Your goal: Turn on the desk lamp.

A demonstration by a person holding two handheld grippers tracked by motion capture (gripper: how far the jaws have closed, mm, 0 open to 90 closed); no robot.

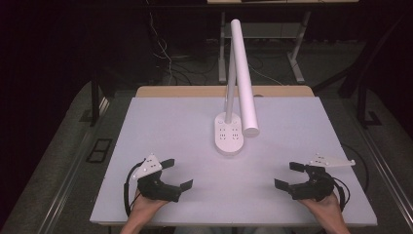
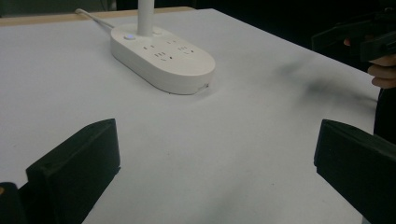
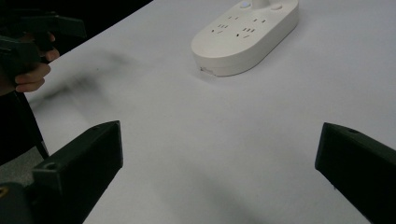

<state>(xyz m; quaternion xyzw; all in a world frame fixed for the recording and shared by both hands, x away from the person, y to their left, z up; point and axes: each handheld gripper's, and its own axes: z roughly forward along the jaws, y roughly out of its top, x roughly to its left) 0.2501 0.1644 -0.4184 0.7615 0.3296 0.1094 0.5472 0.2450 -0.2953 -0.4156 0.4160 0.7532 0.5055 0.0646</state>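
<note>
I have the left gripper (image 1: pixel 176 174) low over the near left of the table (image 1: pixel 292 126), jaws wide apart and holding nothing; my right gripper (image 1: pixel 290 175) sits over the near right, jaws likewise spread and empty; the lamp (image 1: pixel 242 73) stands mid-table on its oval base (image 1: pixel 229 134), well apart from both, between them and farther back.

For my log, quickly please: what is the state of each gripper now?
Left gripper: open, holding nothing, apart from the lamp base.
Right gripper: open, holding nothing.
</note>
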